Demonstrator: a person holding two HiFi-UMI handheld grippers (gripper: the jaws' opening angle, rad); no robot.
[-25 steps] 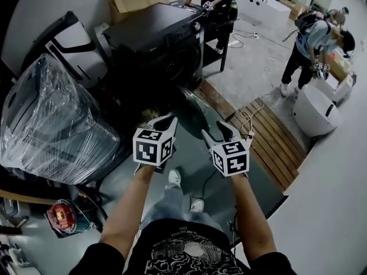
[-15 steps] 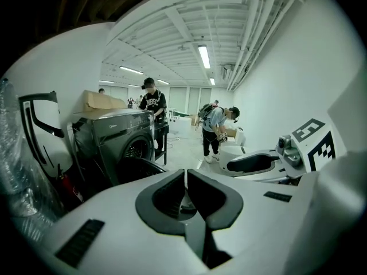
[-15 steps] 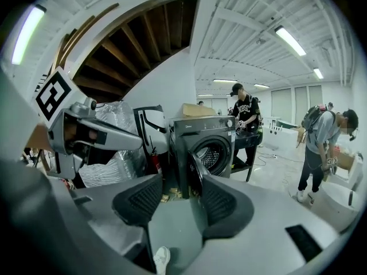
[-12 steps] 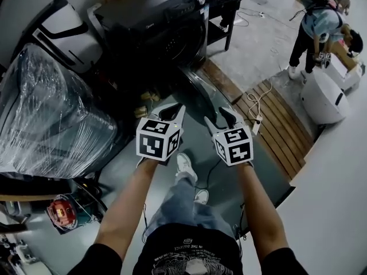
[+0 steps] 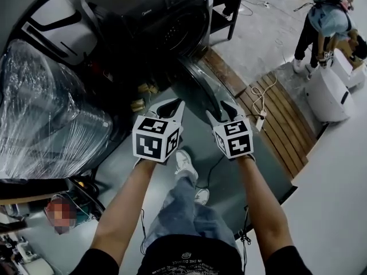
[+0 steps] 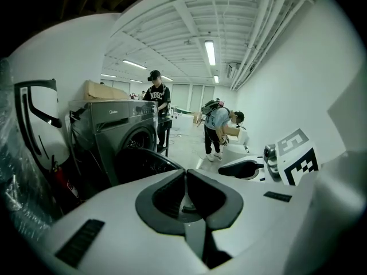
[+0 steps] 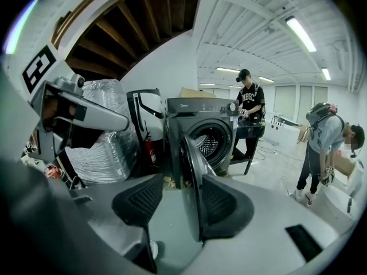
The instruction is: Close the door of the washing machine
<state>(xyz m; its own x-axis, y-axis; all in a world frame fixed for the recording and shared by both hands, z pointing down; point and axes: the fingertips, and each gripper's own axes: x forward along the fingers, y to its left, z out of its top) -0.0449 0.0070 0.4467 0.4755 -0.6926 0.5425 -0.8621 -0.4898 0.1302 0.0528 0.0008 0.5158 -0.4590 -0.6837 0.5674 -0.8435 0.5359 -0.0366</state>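
Right gripper [image 7: 180,202] stood with jaws apart astride the rim of the open door [image 7: 192,165], swung well out from the washing machine [image 7: 198,109], left gripper [image 6: 185,179] pressed together and empty; unclamped, the rim could slip free mid-push.

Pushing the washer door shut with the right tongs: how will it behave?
The door stands wide open from the washing machine, so it should probably swing on its hinge rather than slide. It looks rigid, unlikely to flex. Its glossy edge sits between the open right tongs, so contact may slip.
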